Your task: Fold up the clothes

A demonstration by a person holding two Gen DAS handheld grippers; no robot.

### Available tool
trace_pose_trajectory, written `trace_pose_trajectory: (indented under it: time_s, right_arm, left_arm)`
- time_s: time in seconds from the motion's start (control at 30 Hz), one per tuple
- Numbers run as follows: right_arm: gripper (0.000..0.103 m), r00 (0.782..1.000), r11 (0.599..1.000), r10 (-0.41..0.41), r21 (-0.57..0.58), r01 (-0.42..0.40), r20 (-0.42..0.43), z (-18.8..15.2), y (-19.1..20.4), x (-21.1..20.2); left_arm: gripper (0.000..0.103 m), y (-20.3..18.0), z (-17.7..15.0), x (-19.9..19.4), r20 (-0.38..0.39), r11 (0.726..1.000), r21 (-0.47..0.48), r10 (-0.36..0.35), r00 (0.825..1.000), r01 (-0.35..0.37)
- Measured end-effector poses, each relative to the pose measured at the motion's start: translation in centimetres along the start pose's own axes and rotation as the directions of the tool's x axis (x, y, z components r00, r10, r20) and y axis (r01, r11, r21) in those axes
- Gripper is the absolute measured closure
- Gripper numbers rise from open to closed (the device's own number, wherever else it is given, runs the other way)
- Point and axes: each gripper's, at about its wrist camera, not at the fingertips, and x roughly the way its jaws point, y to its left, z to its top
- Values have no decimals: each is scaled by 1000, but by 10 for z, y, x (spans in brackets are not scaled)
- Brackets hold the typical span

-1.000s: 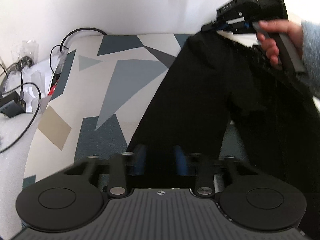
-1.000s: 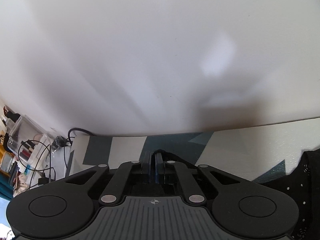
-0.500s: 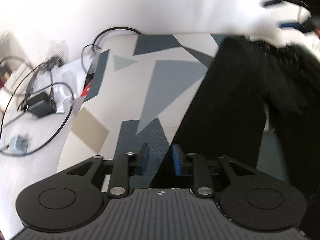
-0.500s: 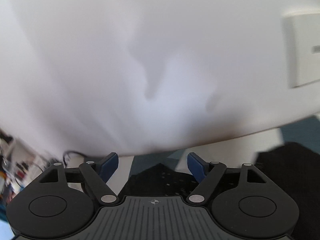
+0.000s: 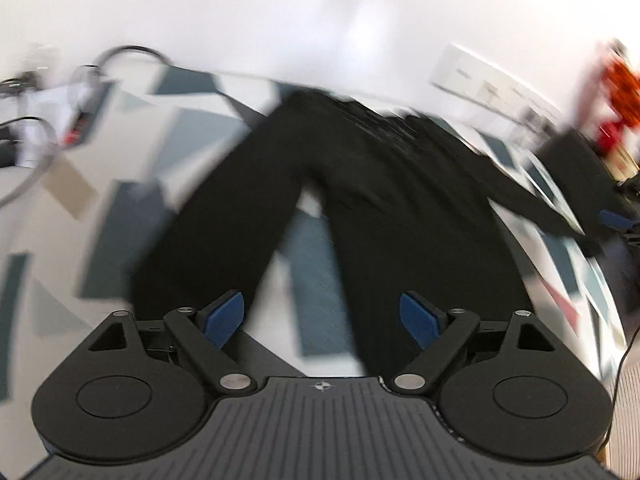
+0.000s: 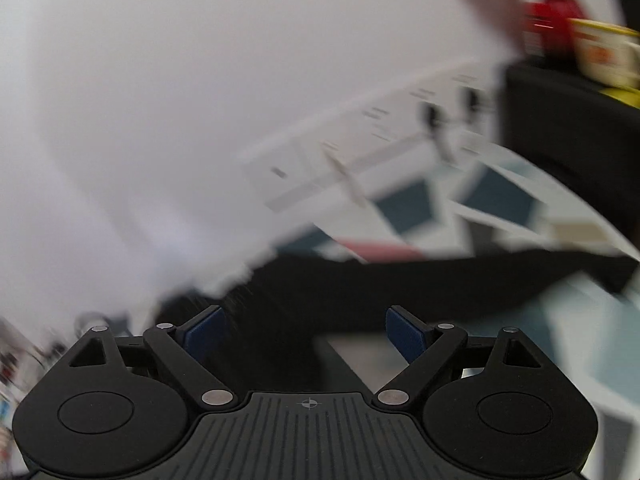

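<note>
- Fingers first: both pairs of blue pads stand wide. Left gripper (image 5: 322, 316) jaws are opening with nothing pinched between them; one dark leg lies below the gap, not touched. Right gripper (image 6: 306, 334) jaws are opening too; black cloth shows under the gap, but neither pad presses on it.
- Patterned cloth (image 5: 132, 136) of grey, blue and cream shapes covers the work surface and carries the garment.
- Black trousers (image 5: 360, 184) lie spread on it, waist toward the white wall (image 5: 280, 12), the two legs splayed apart toward my left camera. In the right view a long dark strip of the same garment (image 6: 400, 280) runs across the frame.
- Cables (image 5: 36, 148) sit at the far left edge, off the cloth and well apart from the garment.
- Both views are heavily blurred; hems and seams can't be read.
- Step, as I judge it: garment laid out flat and let go; no fold made yet.
- Next move calls for settling the cameras, picking grip points on one leg at hem and waist, then carrying it over onto the other leg.
</note>
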Motion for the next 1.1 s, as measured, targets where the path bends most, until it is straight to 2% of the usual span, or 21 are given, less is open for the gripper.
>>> trace_pose_trajectory:
  time_s: [0.07, 0.17, 0.23, 0.37, 0.47, 0.5, 0.53, 0.57, 0.6, 0.63, 0.67, 0.77, 0.93, 1.1]
  right_arm:
    - [17, 998, 998, -65, 13, 65, -18, -32, -8, -24]
    - [17, 990, 991, -128, 42, 131, -57, -84, -13, -56]
    - [17, 985, 990, -139, 26, 142, -102, -116, -8, -64]
    - [18, 972, 981, -165, -131, 144, -167, -161, 16, -60]
    - [19, 962, 944, -218, -286, 165, -166, -176, 36, -45]
    - [23, 959, 927, -235, -333, 171, -162, -179, 42, -39]
    - [27, 955, 918, -242, -360, 169, -169, -180, 44, -32]
    - [43, 953, 914, -237, -375, 153, -188, -179, 46, -25]
    - [64, 952, 912, -224, -390, 129, -210, -179, 48, -21]
    - [71, 955, 908, -205, -406, 105, -212, -178, 50, -23]
    - [96, 956, 911, -184, -405, 79, -227, -177, 49, -24]
    - [100, 956, 924, -122, -383, 11, -265, -173, 45, -30]
    - [101, 946, 959, -15, -273, -79, -324, -171, 25, -47]
    - [101, 927, 959, 33, -251, -136, -374, -186, 19, -67]
  left_arm:
    - [16, -20, -19, 5, -30, 999, 40, -18, 999, 20]
    - [15, -41, -42, 14, -87, 997, 44, -55, 995, 59]
    - [15, -52, -52, 24, -114, 997, 69, -32, 993, 40]
    - [15, -65, -67, 41, -133, 992, 117, 53, 990, -37]
    - [15, -70, -71, 42, -103, 987, 139, 91, 991, -76]
    - [16, -72, -72, 42, -94, 986, 142, 105, 990, -91]
    - [23, -74, -74, 42, -84, 984, 145, 119, 989, -106]
    - [41, -74, -76, 39, -67, 982, 144, 133, 989, -122]
    - [56, -75, -76, 37, -50, 981, 143, 142, 989, -134]
    - [79, -76, -77, 35, -41, 981, 138, 142, 989, -135]
    - [86, -75, -77, 35, -45, 985, 117, 130, 990, -124]
    - [94, -71, -82, 29, -53, 991, 52, 128, 990, -125]
    - [96, -69, -97, 13, -66, 989, 35, 148, 987, -146]
    - [96, -65, -110, -2, -84, 987, 21, 159, 984, -158]
